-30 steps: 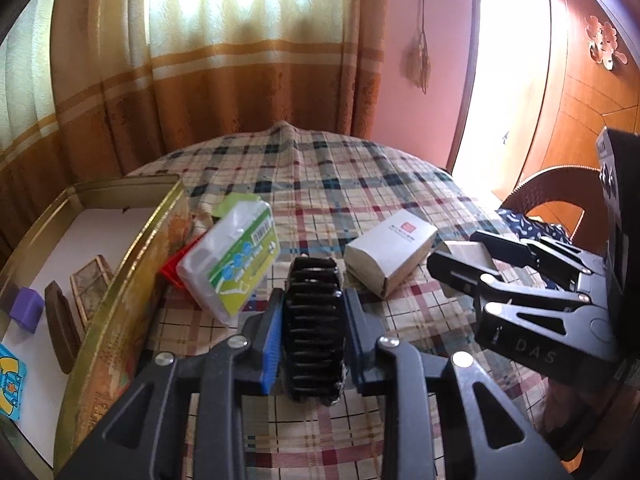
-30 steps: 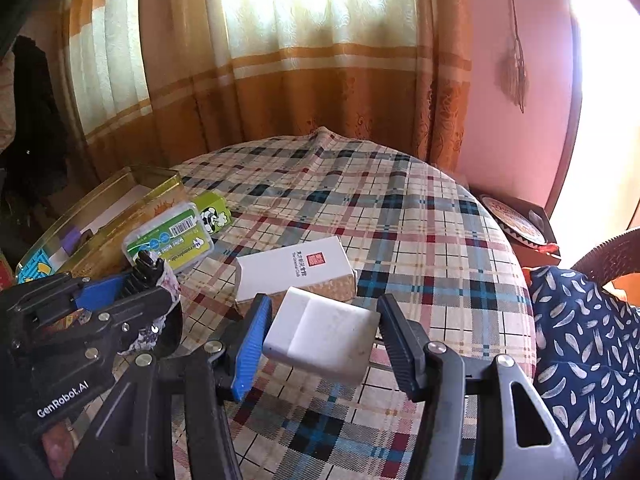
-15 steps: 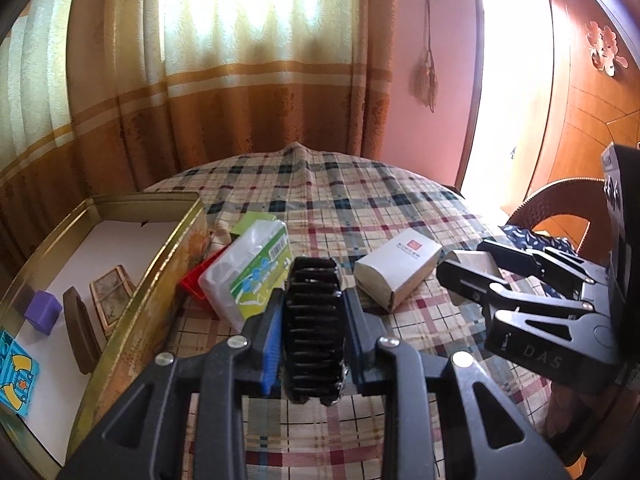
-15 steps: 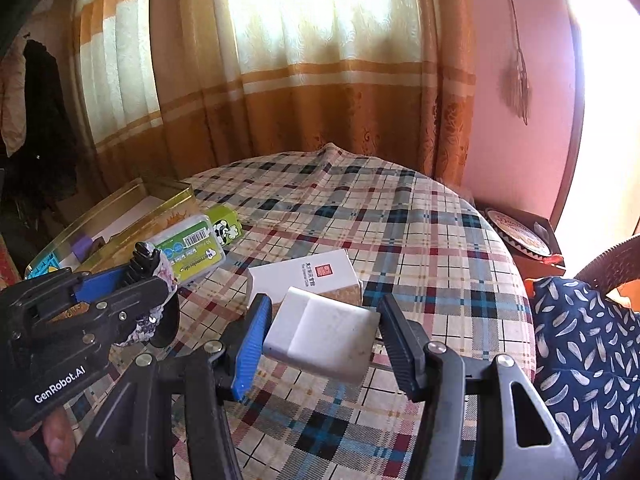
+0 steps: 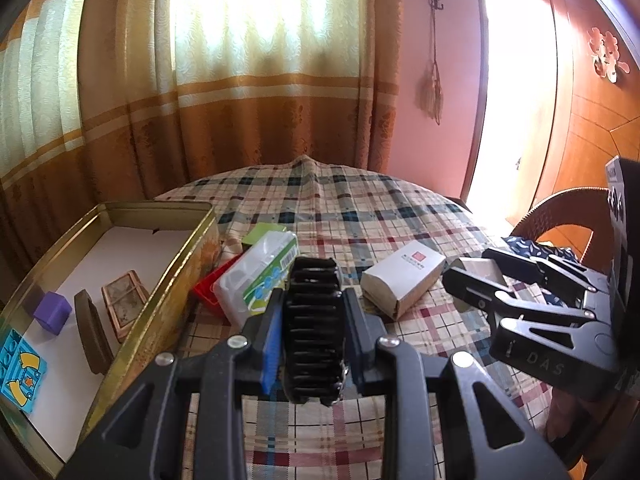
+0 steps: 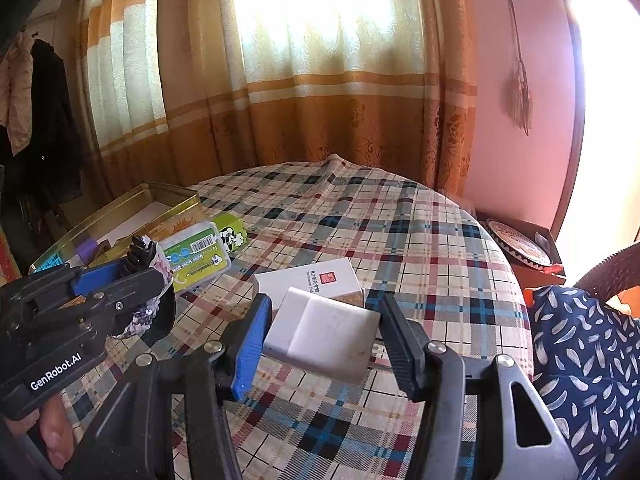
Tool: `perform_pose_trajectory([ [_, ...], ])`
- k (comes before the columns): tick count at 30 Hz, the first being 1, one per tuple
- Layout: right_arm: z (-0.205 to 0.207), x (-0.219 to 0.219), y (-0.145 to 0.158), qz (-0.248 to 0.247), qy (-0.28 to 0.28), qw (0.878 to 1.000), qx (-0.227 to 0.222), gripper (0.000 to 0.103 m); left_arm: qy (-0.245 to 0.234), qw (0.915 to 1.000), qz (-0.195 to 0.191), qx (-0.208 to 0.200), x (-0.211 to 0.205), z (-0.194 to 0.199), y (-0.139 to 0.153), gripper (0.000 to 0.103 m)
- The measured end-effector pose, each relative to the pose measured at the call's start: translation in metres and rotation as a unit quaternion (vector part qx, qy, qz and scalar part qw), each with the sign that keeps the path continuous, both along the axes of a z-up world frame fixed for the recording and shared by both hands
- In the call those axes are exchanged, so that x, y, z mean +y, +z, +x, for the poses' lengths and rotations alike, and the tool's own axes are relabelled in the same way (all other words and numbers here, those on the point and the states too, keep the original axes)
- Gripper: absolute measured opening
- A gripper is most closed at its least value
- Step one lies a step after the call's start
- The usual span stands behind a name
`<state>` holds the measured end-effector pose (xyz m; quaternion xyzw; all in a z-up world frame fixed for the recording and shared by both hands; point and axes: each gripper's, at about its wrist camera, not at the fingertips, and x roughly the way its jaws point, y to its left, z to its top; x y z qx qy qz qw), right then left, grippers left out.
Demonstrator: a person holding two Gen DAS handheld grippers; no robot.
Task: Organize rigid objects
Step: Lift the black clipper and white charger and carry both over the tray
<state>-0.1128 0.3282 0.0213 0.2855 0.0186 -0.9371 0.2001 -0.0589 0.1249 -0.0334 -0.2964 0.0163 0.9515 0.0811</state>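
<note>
My left gripper (image 5: 312, 332) is clamped tight on a black ribbed hair clip (image 5: 314, 320), and my right gripper (image 6: 324, 336) is closed partway on a white rectangular block (image 6: 324, 334); both are held above the plaid table (image 6: 400, 220). The gold tin (image 5: 168, 280) stands just left of the left gripper and already holds a purple cube (image 5: 52, 312) and other small pieces. To place well, I judge each item should be carried over the tin wall, lowered onto a bare part of the white floor, and released only once it rests flat, clear of the green-labelled box (image 5: 260, 280) beside the tin.
</note>
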Motion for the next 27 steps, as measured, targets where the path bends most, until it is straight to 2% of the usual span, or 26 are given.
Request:
perform_pose_trajectory([
  [27, 0.011, 0.004, 0.005, -0.013, 0.011, 0.999, 0.039, 0.057, 0.019, 0.9993, 0.005, 0.032, -0.006, 0.009, 0.007, 0.027],
])
